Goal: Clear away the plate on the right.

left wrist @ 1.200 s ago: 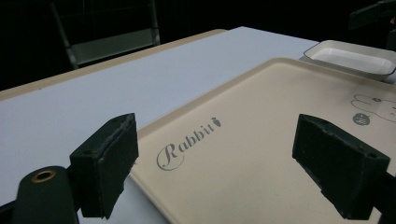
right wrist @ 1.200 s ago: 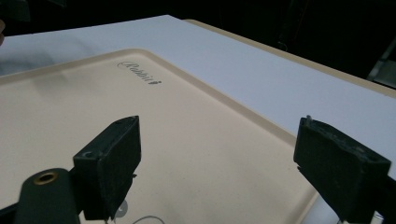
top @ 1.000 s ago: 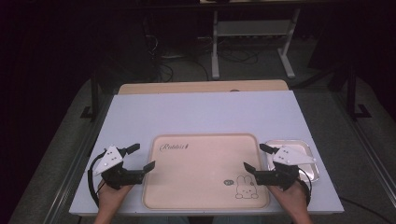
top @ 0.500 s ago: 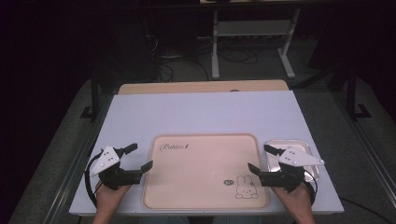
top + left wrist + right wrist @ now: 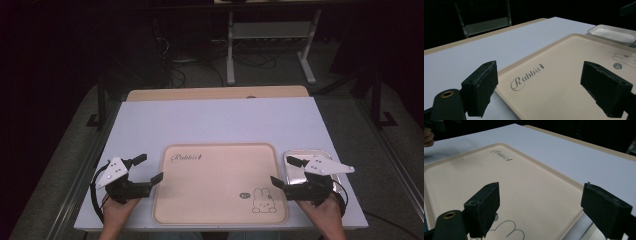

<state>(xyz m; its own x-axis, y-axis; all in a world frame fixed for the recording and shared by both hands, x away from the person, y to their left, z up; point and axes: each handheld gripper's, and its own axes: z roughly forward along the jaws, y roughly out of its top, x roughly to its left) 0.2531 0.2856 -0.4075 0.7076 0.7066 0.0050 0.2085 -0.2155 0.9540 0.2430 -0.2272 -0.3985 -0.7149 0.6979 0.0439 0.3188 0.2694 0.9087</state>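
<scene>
**Two open grippers flank one beige tray**

One beige tray [image 5: 220, 182] lies flat on the white surface [image 5: 215, 122], between the two grippers. It carries the word "Rabbit" near its far left corner and one small rabbit drawing [image 5: 262, 200] near its near right corner.

The left gripper [image 5: 142, 172] sits just off the tray's left edge, held by the person's left hand [image 5: 117, 210]. Its jaws stand wide apart and hold nothing. In the left gripper view, the tray's near corner lies between the two jaws: the left jaw hangs over the bare surface just outside the rim, the right jaw over the tray's floor, and the lettering [image 5: 527, 76] sits between them, nearer the left jaw.

The right gripper [image 5: 285, 172] sits at the tray's right edge, held by the person's right hand [image 5: 322, 212]. Its jaws are also spread wide and empty. In the right gripper view, the left jaw hangs over the tray by the rabbit drawing [image 5: 510, 231], and the right jaw hangs past the tray's rim, over the surface.

One small white dish [image 5: 295, 175] rests on the surface just beside the tray's right edge, under the right gripper. In the left gripper view this dish [image 5: 611, 33] shows far beyond the right jaw.

Counted: two grippers, one tray, one dish.
</scene>
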